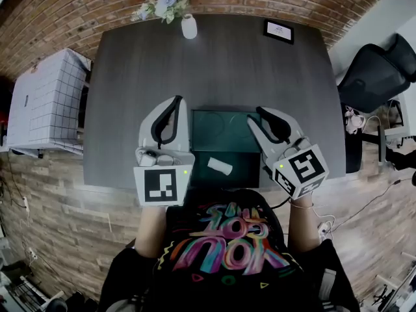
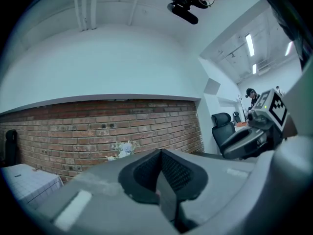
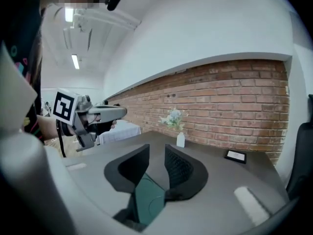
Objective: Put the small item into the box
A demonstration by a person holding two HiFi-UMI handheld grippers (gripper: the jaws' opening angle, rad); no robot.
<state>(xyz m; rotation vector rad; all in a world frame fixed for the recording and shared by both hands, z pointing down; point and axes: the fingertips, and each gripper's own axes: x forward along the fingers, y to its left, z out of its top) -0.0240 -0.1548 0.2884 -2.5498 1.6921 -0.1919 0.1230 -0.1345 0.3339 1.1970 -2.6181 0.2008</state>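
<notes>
The small white cylindrical item (image 1: pixel 220 166) lies inside the open dark-green box (image 1: pixel 244 172) — placing seems complete, no grasp needed; near the box, the left gripper (image 2: pixel 160 153) has its jaws together and the right gripper (image 3: pixel 156 148) has them apart (both empty).

Box (image 1: pixel 224 132) at table (image 1: pixel 130 77) near edge; small item (image 1: pixel 220 166) apparently inside; vase (image 1: pixel 189 26) at far edge.

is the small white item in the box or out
In: the small white item lies inside the near half of the open green box.
</notes>
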